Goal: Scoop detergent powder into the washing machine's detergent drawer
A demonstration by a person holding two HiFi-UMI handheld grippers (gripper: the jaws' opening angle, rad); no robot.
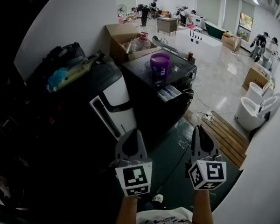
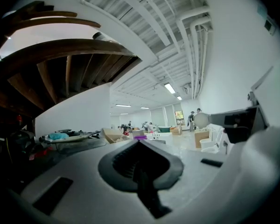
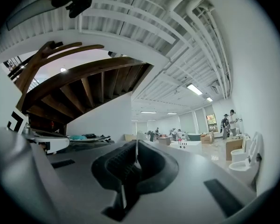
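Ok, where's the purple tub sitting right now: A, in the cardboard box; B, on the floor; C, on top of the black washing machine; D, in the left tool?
C: in the head view the purple tub stands on the flat top of the black washing machine, above its pulled-out drawer.

An open cardboard box stands against the white wall at the floor's left edge, with a white bathtub just to its right. Two white toilets sit along the floor's right edge, near a slatted wooden pallet. A second cardboard box stands farther back. A teal cloth lies on dark clutter at left. People stand at the floor's far end. Overhead, brown wooden beams curve beneath a white piped ceiling.
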